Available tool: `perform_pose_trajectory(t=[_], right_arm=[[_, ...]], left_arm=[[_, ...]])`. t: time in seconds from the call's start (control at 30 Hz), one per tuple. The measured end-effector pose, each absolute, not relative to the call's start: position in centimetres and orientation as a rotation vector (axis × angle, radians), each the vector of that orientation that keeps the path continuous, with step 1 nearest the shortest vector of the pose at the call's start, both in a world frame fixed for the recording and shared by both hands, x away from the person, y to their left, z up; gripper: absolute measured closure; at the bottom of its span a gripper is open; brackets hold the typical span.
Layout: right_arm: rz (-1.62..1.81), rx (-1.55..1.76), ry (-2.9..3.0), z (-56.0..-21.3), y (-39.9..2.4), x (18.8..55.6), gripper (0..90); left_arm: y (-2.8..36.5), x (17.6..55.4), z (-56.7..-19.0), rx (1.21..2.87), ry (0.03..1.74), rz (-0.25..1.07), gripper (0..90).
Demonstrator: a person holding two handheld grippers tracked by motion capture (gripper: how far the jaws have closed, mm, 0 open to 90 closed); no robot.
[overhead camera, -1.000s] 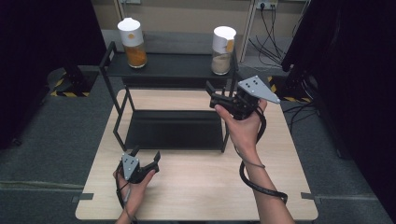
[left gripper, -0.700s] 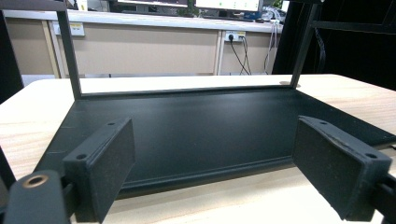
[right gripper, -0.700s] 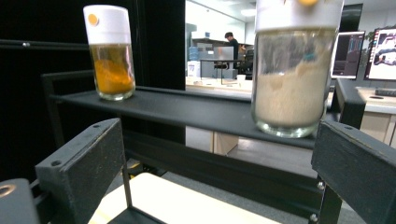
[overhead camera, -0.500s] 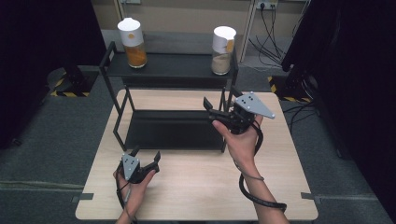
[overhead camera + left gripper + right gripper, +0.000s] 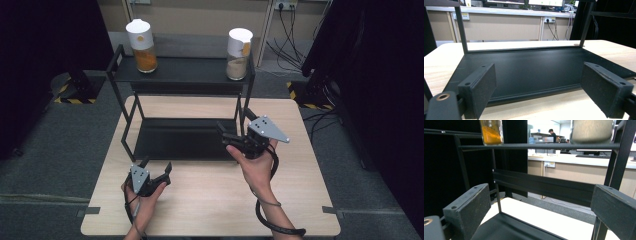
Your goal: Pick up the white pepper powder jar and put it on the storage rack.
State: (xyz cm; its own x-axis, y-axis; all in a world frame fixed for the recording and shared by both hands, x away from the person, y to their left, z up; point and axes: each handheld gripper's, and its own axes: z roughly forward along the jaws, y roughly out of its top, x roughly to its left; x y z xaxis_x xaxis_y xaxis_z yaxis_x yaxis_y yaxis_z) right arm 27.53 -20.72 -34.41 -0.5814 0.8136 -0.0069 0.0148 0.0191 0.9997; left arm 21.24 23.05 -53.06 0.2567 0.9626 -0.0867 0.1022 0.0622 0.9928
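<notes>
1. A light wooden table (image 5: 210, 200) stands on grey carpet.
2. A black two-tier metal rack (image 5: 190, 75) rests on the table.
3. An orange-filled jar (image 5: 141, 40) and a beige-filled jar (image 5: 238, 47) stand on the rack's top shelf, well apart.

A wooden table (image 5: 210, 200) sits on grey carpet (image 5: 45, 170), with what look like cables (image 5: 287, 30) behind.

Two jars (image 5: 141, 46) (image 5: 238, 47), one black rack (image 5: 185, 80), one table (image 5: 210, 200), two grippers (image 5: 155, 171) (image 5: 234, 126)
</notes>
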Motion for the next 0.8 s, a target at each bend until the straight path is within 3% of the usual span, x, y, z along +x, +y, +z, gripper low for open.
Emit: perform_pose_trajectory(t=[0.8], right_arm=[[1.554,0.865,1.791,-39.1,-21.2,26.1,3.2]], left_arm=[[23.0,21.2,-53.1,1.334,1.109,0.917,13.1]])
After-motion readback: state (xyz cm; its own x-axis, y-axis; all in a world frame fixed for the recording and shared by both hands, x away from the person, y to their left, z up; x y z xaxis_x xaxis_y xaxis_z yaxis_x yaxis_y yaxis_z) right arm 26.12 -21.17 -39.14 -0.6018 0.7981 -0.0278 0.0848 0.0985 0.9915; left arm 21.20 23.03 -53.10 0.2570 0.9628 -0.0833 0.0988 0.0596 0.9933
